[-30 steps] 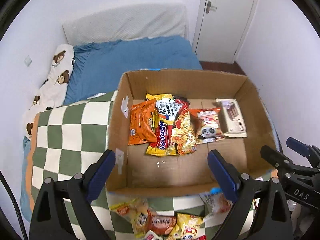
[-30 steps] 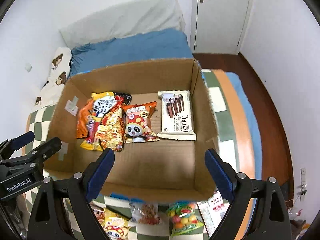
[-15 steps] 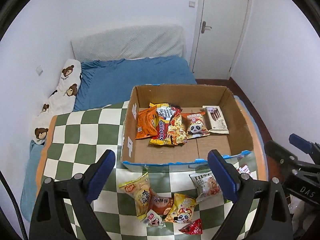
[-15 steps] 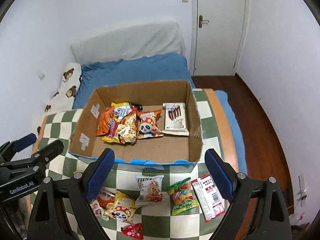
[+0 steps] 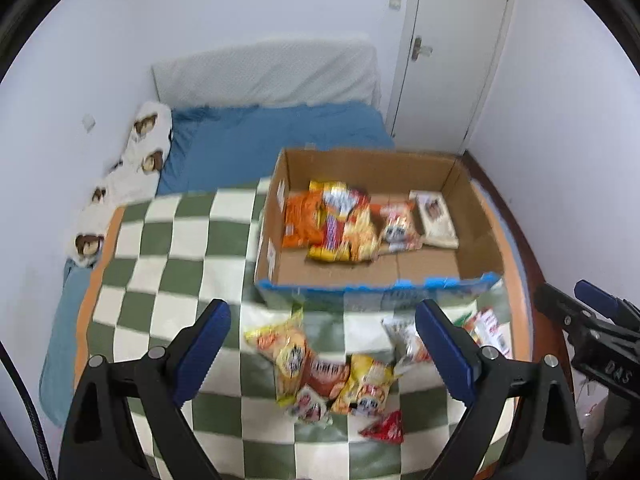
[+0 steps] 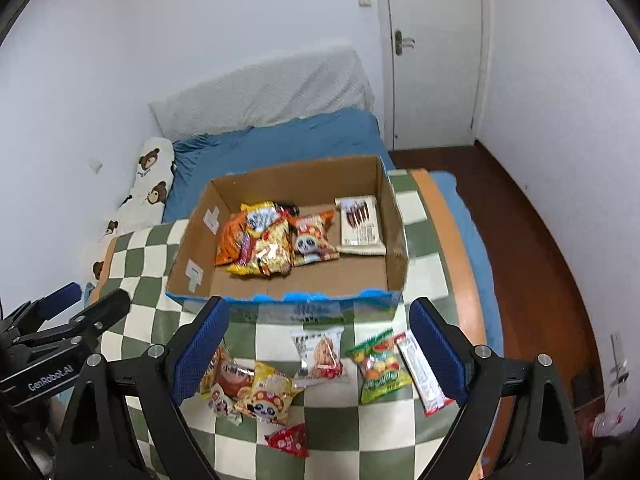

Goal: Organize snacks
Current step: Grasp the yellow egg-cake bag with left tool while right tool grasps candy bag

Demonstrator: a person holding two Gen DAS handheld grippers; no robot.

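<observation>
On the green-and-white checkered blanket (image 6: 152, 256) sits an open cardboard box (image 6: 188, 256), its near edge trimmed in blue. Inside the box, a cluster of orange and yellow packets (image 6: 256, 240) lies toward the left, a panda-print packet (image 6: 310, 242) touches the cluster on its right, and a white wafer pack (image 6: 358, 226) lies flat against the right wall.

In front of the box, loose snacks rest on the blanket: a white cookie packet (image 6: 320, 354), a green candy bag (image 6: 378, 366) just beside it, and a long red-and-white bar (image 6: 422, 372) at the far right. Toward the left lies a pile of yellow and brown packets (image 6: 248, 386); a small red triangular packet (image 6: 290, 440) lies nearest the camera.

The right gripper (image 6: 320, 354) is spread wide above the loose snacks and holds nothing. The left gripper (image 5: 322, 354) is likewise spread wide and empty, positioned over the left pile; its view is motion-blurred. Each gripper is visible at the edge of the other's view.

Behind the box, a blue bedsheet (image 6: 280, 140), a bear-print pillow (image 6: 150, 184) and a white door (image 6: 434, 52) are visible.
</observation>
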